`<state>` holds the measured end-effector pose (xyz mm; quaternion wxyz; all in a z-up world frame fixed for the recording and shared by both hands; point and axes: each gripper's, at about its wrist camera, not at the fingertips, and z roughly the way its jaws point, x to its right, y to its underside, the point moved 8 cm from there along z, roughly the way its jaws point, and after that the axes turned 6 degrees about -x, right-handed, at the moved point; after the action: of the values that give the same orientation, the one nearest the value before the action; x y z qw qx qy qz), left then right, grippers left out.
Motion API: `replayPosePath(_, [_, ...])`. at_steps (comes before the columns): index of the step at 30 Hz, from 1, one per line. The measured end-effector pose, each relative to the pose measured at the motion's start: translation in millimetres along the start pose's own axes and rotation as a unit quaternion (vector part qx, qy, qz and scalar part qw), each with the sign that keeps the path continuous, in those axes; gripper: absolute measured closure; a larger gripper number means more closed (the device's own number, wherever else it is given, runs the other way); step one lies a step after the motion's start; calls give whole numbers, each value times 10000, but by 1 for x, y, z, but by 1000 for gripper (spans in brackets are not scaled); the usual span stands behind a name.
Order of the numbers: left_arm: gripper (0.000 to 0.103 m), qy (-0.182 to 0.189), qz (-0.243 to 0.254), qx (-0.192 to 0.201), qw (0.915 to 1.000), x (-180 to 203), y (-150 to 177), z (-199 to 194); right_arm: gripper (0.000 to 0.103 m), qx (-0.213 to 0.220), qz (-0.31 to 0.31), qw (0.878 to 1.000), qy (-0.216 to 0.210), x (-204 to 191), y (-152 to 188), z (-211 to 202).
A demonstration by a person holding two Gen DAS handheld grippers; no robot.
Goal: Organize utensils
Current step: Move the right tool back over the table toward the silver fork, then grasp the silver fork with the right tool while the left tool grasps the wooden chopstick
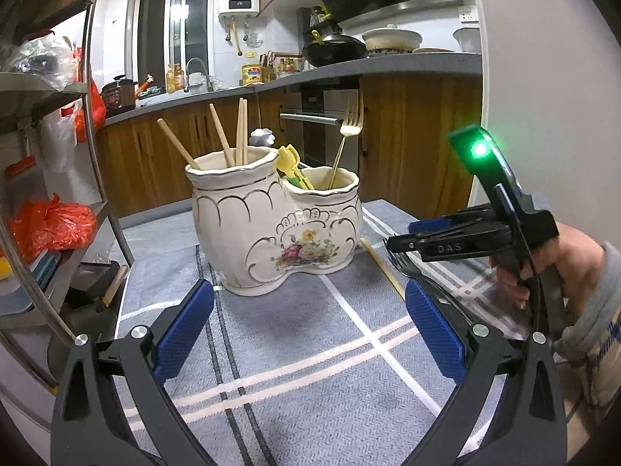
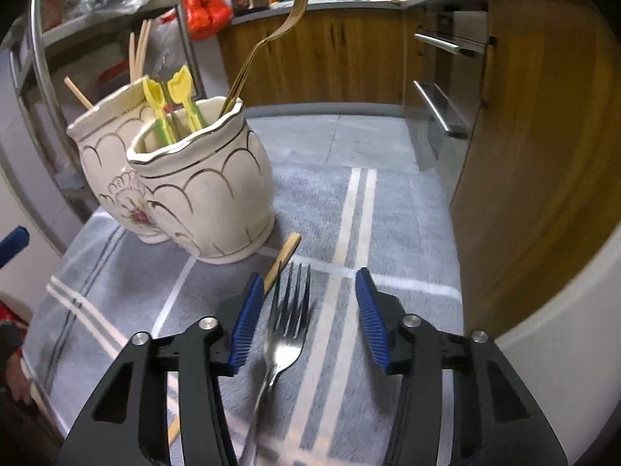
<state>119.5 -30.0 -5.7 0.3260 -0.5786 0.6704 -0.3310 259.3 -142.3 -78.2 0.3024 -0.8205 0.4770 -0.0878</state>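
Glossy glazed cream ceramic twin-pot holder point(image 2: 202, 190) with gilt trim, sitting on matt grey woven cloth mat point(image 2: 392, 209) with white stripes. Polished silver steel fork point(image 2: 285, 334), plain matt wooden chopstick point(image 2: 285, 254), ribbed blue rubbery pads point(image 1: 434, 334) on matt black plastic gripper frames.

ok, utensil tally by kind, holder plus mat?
Wooden chopsticks: 5 (4 in the holder, 1 on the mat)
Metal forks: 2 (gold fork in the holder, silver fork on the mat)
Yellow plastic utensils: 2 (in the holder)
Total: 9
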Motion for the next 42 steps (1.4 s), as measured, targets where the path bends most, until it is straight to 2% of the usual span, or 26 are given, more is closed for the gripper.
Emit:
replayPosePath(4, [6, 54, -10, -55, 10000, 1, 0, 7, 66, -191, 89, 9991, -357, 1, 0, 8])
replayPosePath(8, [6, 93, -7, -163, 9998, 7, 0, 16, 69, -329, 135, 9981, -494, 0, -1, 14])
replayPosePath(9, [6, 107, 8, -192, 9998, 9, -1, 19, 73, -335, 148, 9979, -542, 0, -2, 14])
replayPosePath(10, [6, 121, 31, -217, 9997, 12, -1, 21, 82, -345, 160, 9976, -582, 1, -2, 15])
replayPosePath(17, [6, 174, 207, -448, 9986, 38, -4, 37, 85, 111, 120, 9985, -523, 5, -6, -2])
replayPosePath(20, [6, 193, 280, -554, 9979, 48, -5, 43, 88, 342, -18, 9991, -251, 8, -2, -17])
replayPosePath(21, [6, 211, 295, -601, 9975, 52, -6, 45, 98, 428, -26, 9989, -167, 10, -2, -23])
replayPosePath(22, [6, 226, 312, -647, 9972, 55, -6, 47, 100, 487, -14, 9987, -122, 13, -3, -27])
replayPosePath(28, [6, 198, 472, -833, 9952, 70, -3, 54, 100, 1163, -29, 9931, 135, 17, -9, -77])
replayPosePath(34, [7, 61, 557, -1193, 9913, 75, 2, 68, 100, 2010, -161, 9754, 896, 18, -18, -127])
replayPosePath(39, [18, -13, 674, -1447, 9872, 83, 4, 81, 100, 2558, -244, 9512, 1708, 21, -20, -154])
replayPosePath(42, [32, 17, 663, -1693, 9833, 87, 8, 92, 100, 2665, -230, 9457, 1844, 24, -22, -160])
